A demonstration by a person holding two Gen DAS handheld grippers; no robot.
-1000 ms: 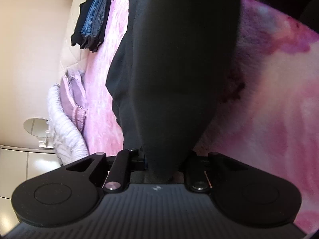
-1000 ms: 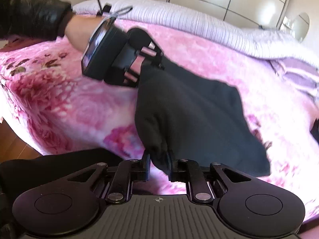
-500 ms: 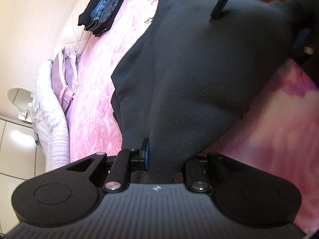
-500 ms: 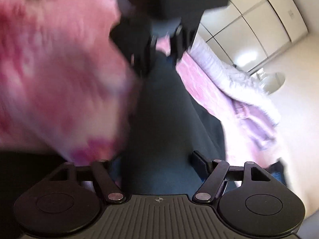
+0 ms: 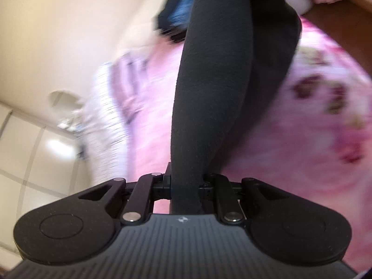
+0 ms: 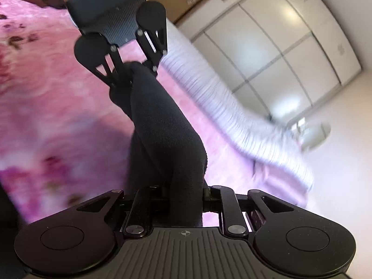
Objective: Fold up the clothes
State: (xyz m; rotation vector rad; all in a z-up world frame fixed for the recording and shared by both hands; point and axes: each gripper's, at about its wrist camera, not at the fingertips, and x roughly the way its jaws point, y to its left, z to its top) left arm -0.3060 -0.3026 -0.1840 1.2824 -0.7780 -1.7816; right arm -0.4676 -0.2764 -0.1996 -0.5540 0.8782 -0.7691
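A black garment (image 5: 216, 88) is stretched in the air between both grippers, above a pink floral bedspread (image 5: 325, 121). My left gripper (image 5: 184, 183) is shut on one end of it; the cloth runs up the view as a thick roll. In the right wrist view the same black garment (image 6: 162, 134) passes through my right gripper (image 6: 186, 193), which is shut on it. The left gripper (image 6: 130, 79) shows there at the far end, clamped on the cloth. The fingertips of both are hidden by fabric.
A stack of dark and blue folded clothes (image 5: 176, 21) lies at the far end of the bed. A striped lilac duvet (image 6: 234, 116) is bunched along the bed's edge. White wardrobe doors (image 6: 274, 41) stand behind. Pink bedspread (image 6: 46, 121) lies below the garment.
Both grippers have lifted and swung with the garment, pulling it from a broad sheet into a narrow taut roll between them. The views are motion-blurred.
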